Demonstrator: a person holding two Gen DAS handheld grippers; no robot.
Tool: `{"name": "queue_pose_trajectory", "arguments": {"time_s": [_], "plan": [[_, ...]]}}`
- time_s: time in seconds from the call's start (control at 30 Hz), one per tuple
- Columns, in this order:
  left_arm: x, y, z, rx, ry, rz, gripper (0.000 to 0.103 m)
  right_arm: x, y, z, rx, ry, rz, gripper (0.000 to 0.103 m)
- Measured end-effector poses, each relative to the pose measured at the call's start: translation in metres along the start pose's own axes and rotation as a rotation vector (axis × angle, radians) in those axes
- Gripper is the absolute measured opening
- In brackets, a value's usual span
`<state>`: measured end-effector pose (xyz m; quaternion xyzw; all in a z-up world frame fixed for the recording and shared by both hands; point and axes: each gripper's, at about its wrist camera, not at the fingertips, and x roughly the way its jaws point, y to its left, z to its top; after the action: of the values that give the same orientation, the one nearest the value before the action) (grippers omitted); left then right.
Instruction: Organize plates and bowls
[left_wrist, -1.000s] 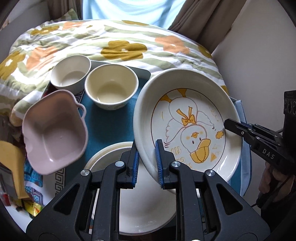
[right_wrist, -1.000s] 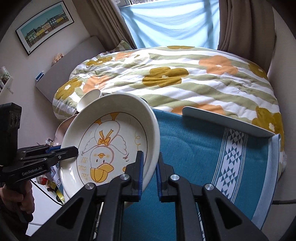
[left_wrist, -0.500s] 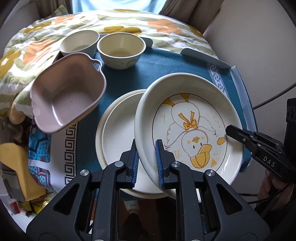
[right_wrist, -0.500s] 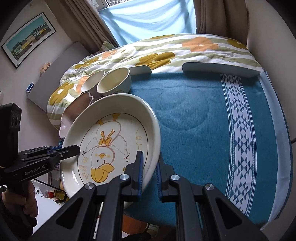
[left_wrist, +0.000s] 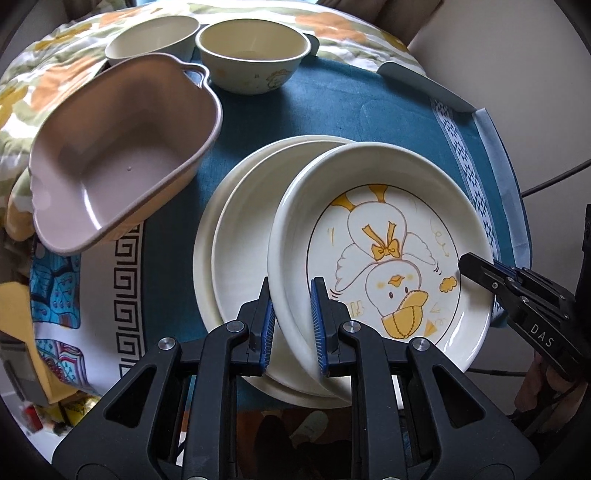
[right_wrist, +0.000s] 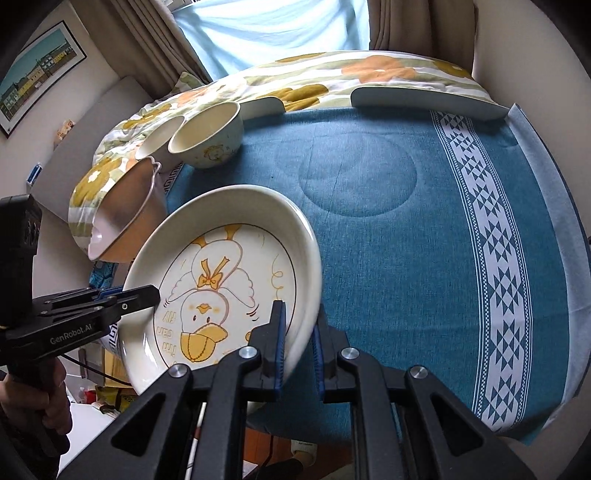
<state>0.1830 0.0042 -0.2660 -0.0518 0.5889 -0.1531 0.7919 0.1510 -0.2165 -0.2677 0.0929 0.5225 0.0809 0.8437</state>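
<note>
Both grippers hold one cream duck plate (left_wrist: 388, 236) by opposite rims. My left gripper (left_wrist: 291, 295) is shut on its near-left rim, and my right gripper (right_wrist: 299, 314) is shut on the opposite rim. Each gripper also shows in the other's view: the right gripper (left_wrist: 467, 264) and the left gripper (right_wrist: 153, 295). The duck plate (right_wrist: 221, 266) hangs tilted over the right part of what looks like two stacked plain cream plates (left_wrist: 240, 229). I cannot tell whether they touch. A pink square bowl (left_wrist: 118, 155) sits to the left, with two cream bowls (left_wrist: 251, 48) (left_wrist: 151, 37) behind it.
A blue cloth (right_wrist: 406, 229) with a white patterned band covers the table, with a round imprint at its middle. A flowered quilt (right_wrist: 332, 74) lies on the bed beyond the far edge. Clutter lies on the floor at left. A hand (right_wrist: 33, 410) grips the left tool.
Both grippers have come down and forward together with the duck plate. It now hangs low over the plain plates, which were mostly hidden beneath it. Both grips are unchanged.
</note>
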Motion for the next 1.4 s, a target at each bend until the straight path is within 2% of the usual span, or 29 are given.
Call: {"name": "queue_pose_trajectory", "arguments": {"time_s": [0.2,0.37,0.53,0.93,1.4], "plan": [[0.005,0.003,0.001,0.001,-0.006,0.015,0.016,0.002,0.006,-0.001,-0.021,-0.007,-0.009,0.012],[0.009,-0.005,0.000,0.048,-0.011,0.095,0.016,0.002,0.011,0.000,-0.040,-0.019,-0.024,0.012],[0.009,-0.019,0.001,0.124,-0.038,0.209,0.016,0.005,0.012,0.000,-0.037,-0.018,-0.018,0.012],[0.006,-0.024,-0.007,0.219,-0.085,0.327,0.016,0.011,0.017,-0.003,-0.043,-0.039,-0.023,0.012],[0.006,-0.034,-0.011,0.273,-0.118,0.407,0.016,0.016,0.037,-0.003,-0.166,-0.036,-0.164,0.013]]}}
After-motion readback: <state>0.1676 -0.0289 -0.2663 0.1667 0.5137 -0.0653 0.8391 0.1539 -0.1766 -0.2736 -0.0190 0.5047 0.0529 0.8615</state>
